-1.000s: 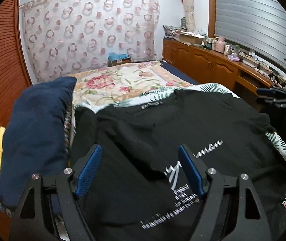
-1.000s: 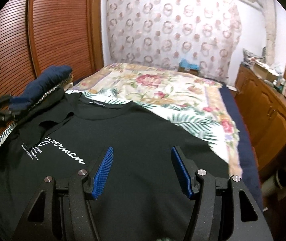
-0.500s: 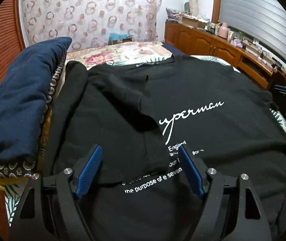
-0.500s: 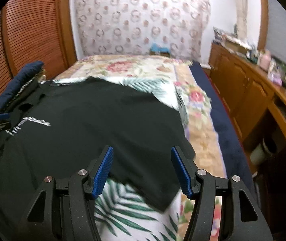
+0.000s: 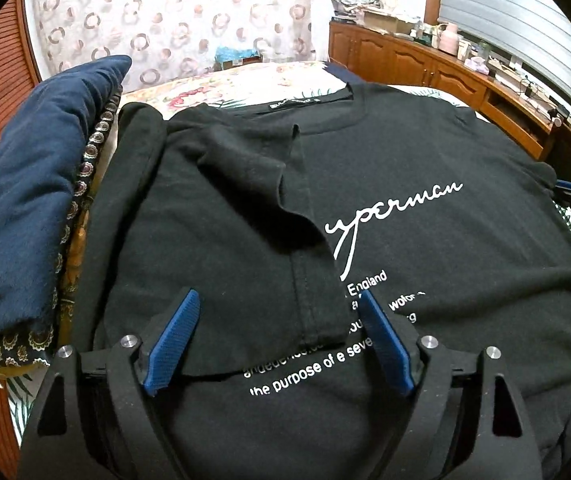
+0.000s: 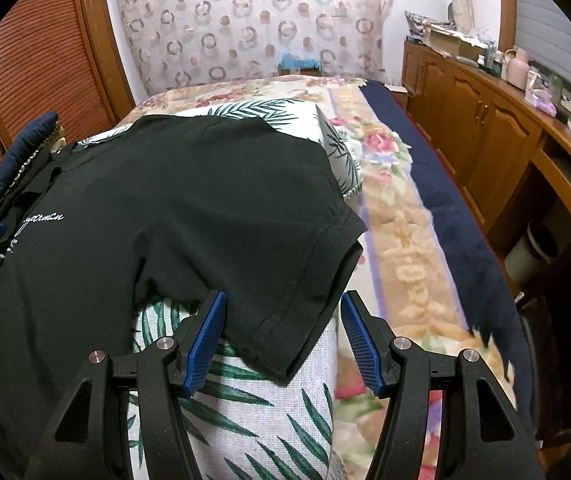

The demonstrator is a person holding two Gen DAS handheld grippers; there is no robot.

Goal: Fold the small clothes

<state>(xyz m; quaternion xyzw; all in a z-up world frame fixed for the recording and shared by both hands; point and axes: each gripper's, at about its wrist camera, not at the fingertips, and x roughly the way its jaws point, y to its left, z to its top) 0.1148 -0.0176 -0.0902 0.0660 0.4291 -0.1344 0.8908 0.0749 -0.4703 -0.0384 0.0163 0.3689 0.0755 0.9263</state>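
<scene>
A: Where is the shirt?
B: The black cotton T-shirt with white writing (image 5: 385, 184) lies flat on the white cloth with green leaf prints (image 6: 261, 412), on the flowery bed cover (image 6: 401, 240); its left sleeve is folded in over the chest.
A: What is new since a moment ago?
B: The left gripper (image 5: 277, 316) is lower and closer to the shirt; the folded sleeve's hem now sits between its blue pads (image 5: 173, 340); its jaws have just been opening a bit more, and they are released, pinching nothing.
A: And the other one?
B: The right gripper (image 6: 283, 314) slid from the shirt's middle to the other sleeve (image 6: 285, 280); that sleeve lies between its spread jaws, but I see no pinch.
A: What is at the side?
B: A dark blue soft pillow (image 5: 29, 200), just beside the shirt.
</scene>
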